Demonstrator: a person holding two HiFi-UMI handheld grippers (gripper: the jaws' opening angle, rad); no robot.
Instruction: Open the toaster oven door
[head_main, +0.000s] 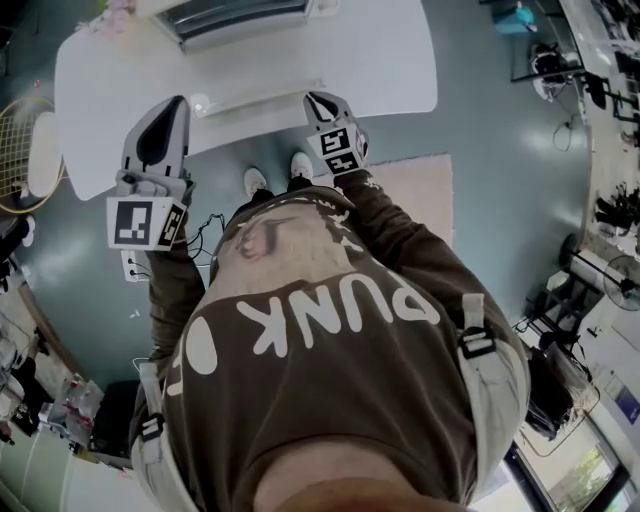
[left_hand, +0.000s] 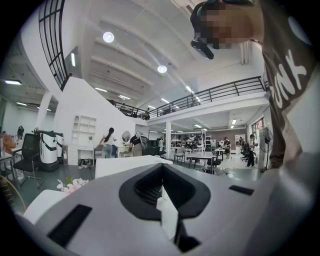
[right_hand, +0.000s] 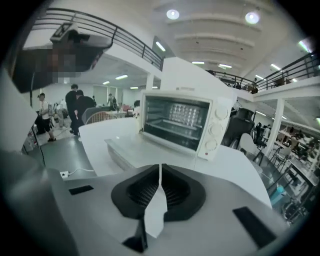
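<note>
Hovering at the desk (head_main: 400, 70) near edge, my left claw (head_main: 176, 104) and right claw (head_main: 316, 100) are pressed together, empty; toaster oven door (right_hand: 145, 150) looks dropped flat; I judge no pull needed.

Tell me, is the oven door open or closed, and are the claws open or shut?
toaster oven door: open, lying flat in front of the oven.
toaster oven: upright on the white table, its inside showing.
left claw: shut, holding nothing.
right claw: shut, holding nothing.
</note>
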